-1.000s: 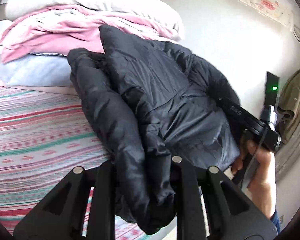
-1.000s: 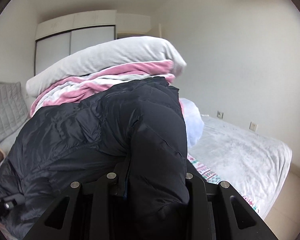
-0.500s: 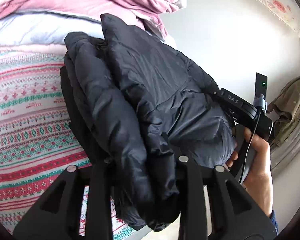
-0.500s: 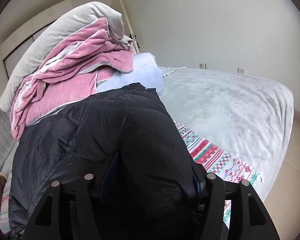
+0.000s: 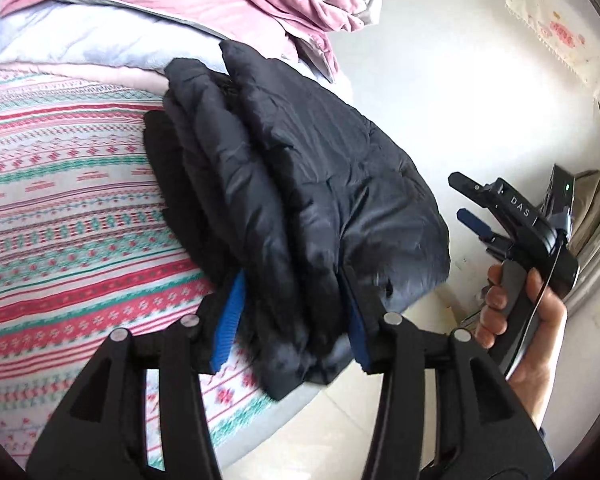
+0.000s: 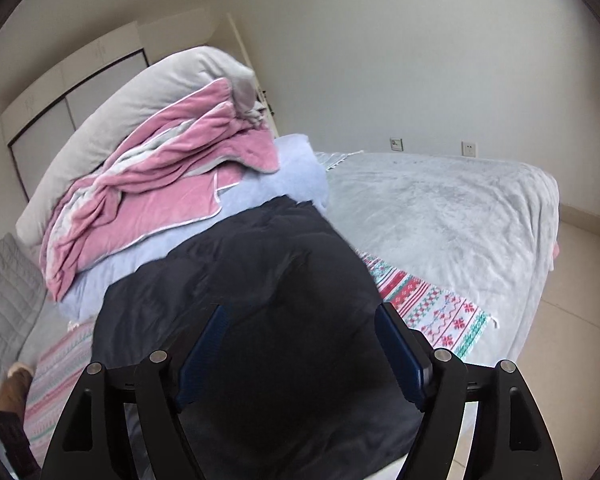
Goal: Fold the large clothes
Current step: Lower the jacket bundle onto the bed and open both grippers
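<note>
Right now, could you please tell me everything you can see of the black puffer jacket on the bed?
The black puffer jacket is folded into a thick bundle of several layers, in quilted, faintly shiny fabric that looks like nylon. It lies on the patterned blanket at the bed's edge, one end overhanging, the far end against the pale blue bedding. The left tongs stand open with the blue pads either side of its near end. The right tongs are open too, wide of it.
</note>
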### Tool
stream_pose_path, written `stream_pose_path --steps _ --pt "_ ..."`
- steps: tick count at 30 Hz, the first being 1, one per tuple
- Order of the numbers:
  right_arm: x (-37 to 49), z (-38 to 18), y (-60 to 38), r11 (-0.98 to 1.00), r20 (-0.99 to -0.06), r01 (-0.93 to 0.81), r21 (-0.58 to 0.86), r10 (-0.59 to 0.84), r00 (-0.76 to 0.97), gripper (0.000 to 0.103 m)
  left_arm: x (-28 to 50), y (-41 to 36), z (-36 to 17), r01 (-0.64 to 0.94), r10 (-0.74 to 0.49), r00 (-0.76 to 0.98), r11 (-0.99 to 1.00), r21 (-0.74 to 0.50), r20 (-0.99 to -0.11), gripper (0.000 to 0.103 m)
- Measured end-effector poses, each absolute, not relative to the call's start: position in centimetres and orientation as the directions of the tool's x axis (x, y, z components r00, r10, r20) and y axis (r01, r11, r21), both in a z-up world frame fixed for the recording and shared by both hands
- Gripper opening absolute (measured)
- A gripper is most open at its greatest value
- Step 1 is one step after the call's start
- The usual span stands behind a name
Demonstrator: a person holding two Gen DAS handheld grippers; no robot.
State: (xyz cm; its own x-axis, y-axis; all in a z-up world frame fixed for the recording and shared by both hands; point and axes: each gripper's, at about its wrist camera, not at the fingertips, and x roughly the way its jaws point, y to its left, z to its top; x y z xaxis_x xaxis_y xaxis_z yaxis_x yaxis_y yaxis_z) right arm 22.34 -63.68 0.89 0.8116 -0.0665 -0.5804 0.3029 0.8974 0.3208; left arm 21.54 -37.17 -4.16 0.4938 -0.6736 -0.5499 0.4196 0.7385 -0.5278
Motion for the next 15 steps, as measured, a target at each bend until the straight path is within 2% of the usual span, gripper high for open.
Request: stream_pose_path --steps 4,11,15 --pt "21.4 1.6 -60.7 0.913 -0.591 0.279 0.299 -0.053 0.805 0.078 19.7 -35.5 -3.0 0.42 -0.651 0.507 0.759 -0.497 -0.565 0.048" --pt "17.6 2.9 -54.3 0.929 -0.569 0.216 0.3 -0.008 0.822 0.078 15.2 -32.5 -0.1 0.432 -0.508 0.602 0.856 -0.284 -0.616 0.051" --pt "14.3 3.1 -51.3 0.916 -0.563 0.233 0.327 -0.009 0.826 0.079 12.2 -29.3 1.3 0.404 -0.442 0.66 0.89 -0.21 -0.607 0.068"
